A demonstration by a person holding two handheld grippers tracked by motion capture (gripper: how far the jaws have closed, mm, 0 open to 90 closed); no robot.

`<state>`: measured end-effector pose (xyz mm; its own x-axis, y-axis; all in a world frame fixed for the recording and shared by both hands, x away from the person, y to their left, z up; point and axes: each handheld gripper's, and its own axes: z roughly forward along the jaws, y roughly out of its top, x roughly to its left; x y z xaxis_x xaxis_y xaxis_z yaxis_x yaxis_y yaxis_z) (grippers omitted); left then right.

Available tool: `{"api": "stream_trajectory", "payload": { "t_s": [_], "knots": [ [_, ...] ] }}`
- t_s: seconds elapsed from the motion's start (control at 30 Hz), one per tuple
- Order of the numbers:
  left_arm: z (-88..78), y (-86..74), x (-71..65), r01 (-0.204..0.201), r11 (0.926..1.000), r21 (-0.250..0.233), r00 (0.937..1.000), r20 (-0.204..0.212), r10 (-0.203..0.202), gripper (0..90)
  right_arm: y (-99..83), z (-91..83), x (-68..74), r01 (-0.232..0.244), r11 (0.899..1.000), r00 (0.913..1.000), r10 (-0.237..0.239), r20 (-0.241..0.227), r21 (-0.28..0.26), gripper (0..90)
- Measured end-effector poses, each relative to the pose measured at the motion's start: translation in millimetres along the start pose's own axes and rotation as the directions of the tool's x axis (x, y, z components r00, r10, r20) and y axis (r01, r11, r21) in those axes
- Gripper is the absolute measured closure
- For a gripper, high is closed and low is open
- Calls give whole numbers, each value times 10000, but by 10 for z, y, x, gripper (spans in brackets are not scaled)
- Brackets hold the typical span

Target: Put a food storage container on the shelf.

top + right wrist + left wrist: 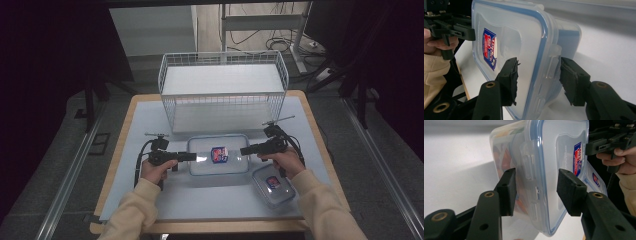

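A large clear plastic container [218, 155] with a blue-sealed lid and a red and blue label sits near the middle of the pale surface [150, 120], just in front of a white wire basket [223, 90]. The left gripper [194, 157] comes in level from the container's left end and the right gripper [243, 150] from its right end, each held in one of the person's hands. In the left gripper view, the fingers [507, 191] straddle the short end of the container across lid and body, at its side latch; one pad lies against the wall while the other stands a little off the lid. In the right gripper view, the fingers [510, 80] bracket the opposite end at half width in the same way, one on the lid face, the other beside the latch; I cannot tell whether they press. A smaller lidded container [273, 185] lies on the surface near the right forearm, just beside the big one's front right corner.
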<state>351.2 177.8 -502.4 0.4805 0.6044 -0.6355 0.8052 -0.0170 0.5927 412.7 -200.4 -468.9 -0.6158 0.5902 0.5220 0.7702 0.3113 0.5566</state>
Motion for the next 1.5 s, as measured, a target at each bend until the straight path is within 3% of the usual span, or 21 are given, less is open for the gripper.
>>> {"api": "stream_trajectory", "payload": {
  "t_s": [0.27,0.73,1.0,1.13,1.2,1.23,1.33,1.37,1.4,1.5],
  "knots": [
    [-34,15,-47,-209,9995,-219,9997,-106,207,515,-4,-18,4,173,9993,9998,-175,-66,-343,504],
    [-178,266,-393,-1172,9902,-763,9929,-310,1151,517,120,-354,184,908,9884,9959,-902,98,-1214,505],
    [-338,532,-633,-1832,9769,-1096,9829,-364,1803,517,303,-636,378,1539,9725,9880,-1491,405,-1746,505],
    [-469,728,-792,-2293,9641,-1341,9732,-493,2246,518,451,-801,502,1890,9601,9819,-1819,531,-2060,505],
    [-493,767,-826,-2315,9630,-1381,9727,-512,2265,518,483,-834,527,1958,9571,9806,-1883,553,-2135,505],
    [-537,852,-884,-2457,9580,-1477,9691,-590,2395,518,555,-897,573,2130,9507,9770,-2040,627,-2254,505],
    [-580,948,-926,-2613,9529,-1541,9650,-665,2538,516,636,-952,604,2202,9465,9754,-2107,649,-2361,505],
    [-615,1051,-954,-2717,9488,-1611,9621,-682,2639,517,718,-997,626,2292,9406,9733,-2183,709,-2503,505],
    [-615,1051,-954,-2717,9488,-1611,9621,-682,2639,516,718,-997,626,2292,9406,9733,-2183,709,-2503,505],
    [-645,1260,-1001,-2882,9427,-1680,9572,-766,2790,516,880,-1066,617,2269,9360,9739,-2167,673,-2693,505]
  ]
}}
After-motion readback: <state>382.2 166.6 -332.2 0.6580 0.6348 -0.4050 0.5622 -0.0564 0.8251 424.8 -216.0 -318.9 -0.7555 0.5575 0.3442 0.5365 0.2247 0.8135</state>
